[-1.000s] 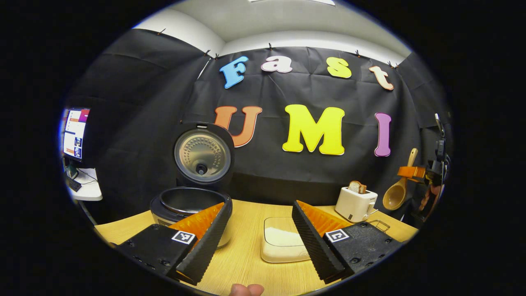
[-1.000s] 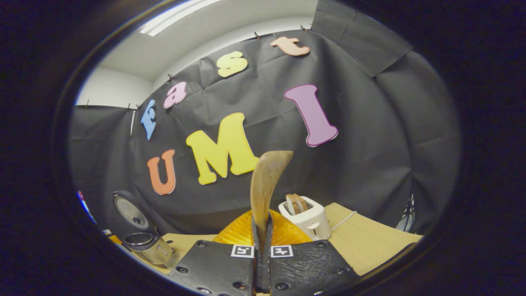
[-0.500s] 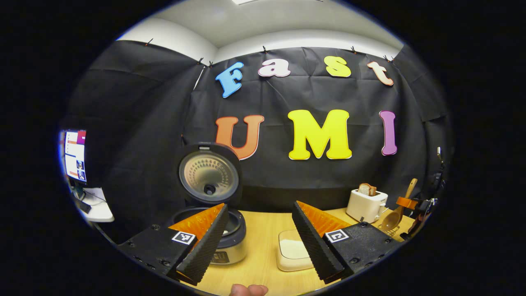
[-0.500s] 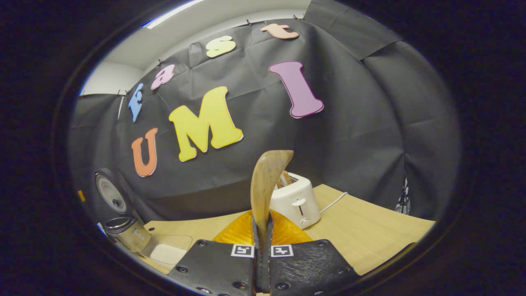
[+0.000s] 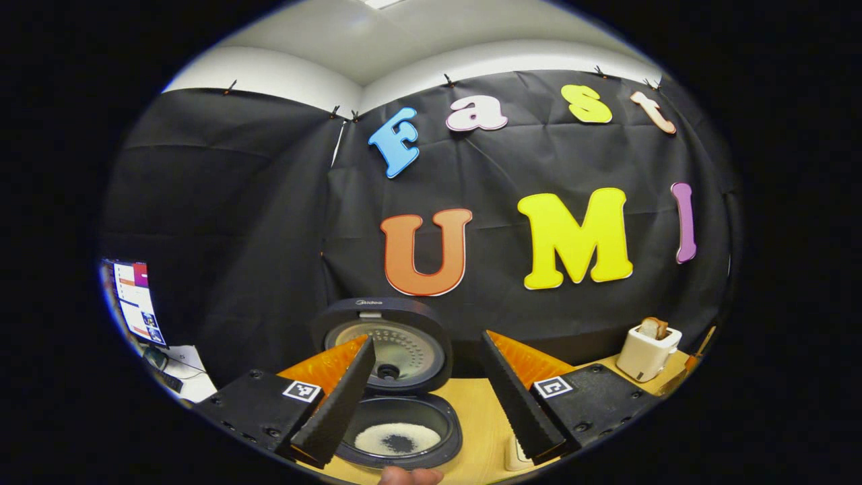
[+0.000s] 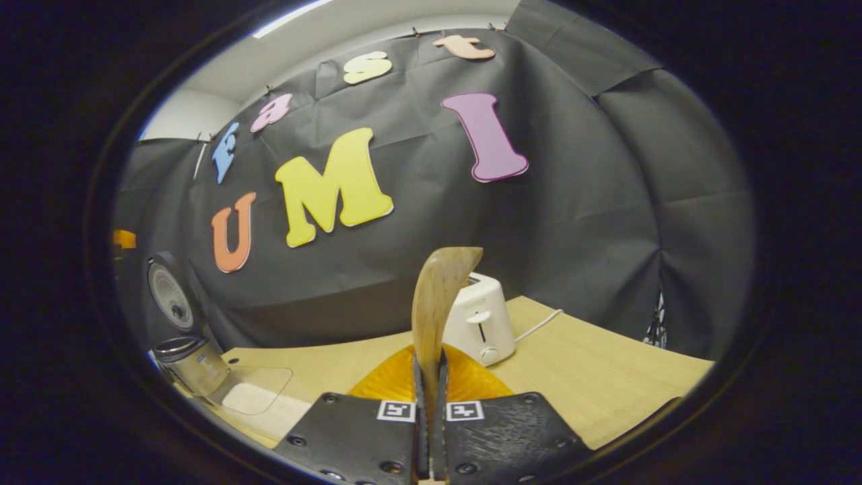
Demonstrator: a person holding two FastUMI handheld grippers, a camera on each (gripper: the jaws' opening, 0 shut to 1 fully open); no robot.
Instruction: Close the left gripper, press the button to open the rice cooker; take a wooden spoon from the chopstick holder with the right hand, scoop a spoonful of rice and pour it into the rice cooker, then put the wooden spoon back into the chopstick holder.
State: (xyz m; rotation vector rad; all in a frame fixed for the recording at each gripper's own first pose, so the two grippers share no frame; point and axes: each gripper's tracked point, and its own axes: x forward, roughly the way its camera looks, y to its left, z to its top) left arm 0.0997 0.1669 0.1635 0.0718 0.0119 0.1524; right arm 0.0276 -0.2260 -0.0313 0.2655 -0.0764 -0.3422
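Right gripper [image 6: 431,431] was clamped on the wooden spoon [image 6: 438,303]; left gripper [image 5: 424,397] sat open, empty, above the open rice cooker [image 5: 397,431] containing rice. Returning the spoon apparently remained.

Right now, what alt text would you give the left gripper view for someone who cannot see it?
An open rice cooker sits on a wooden table, lid up, with some white rice in its pot, seen between the spread fingers of the left gripper. A white toaster holding bread stands far right, before a black cloth wall.
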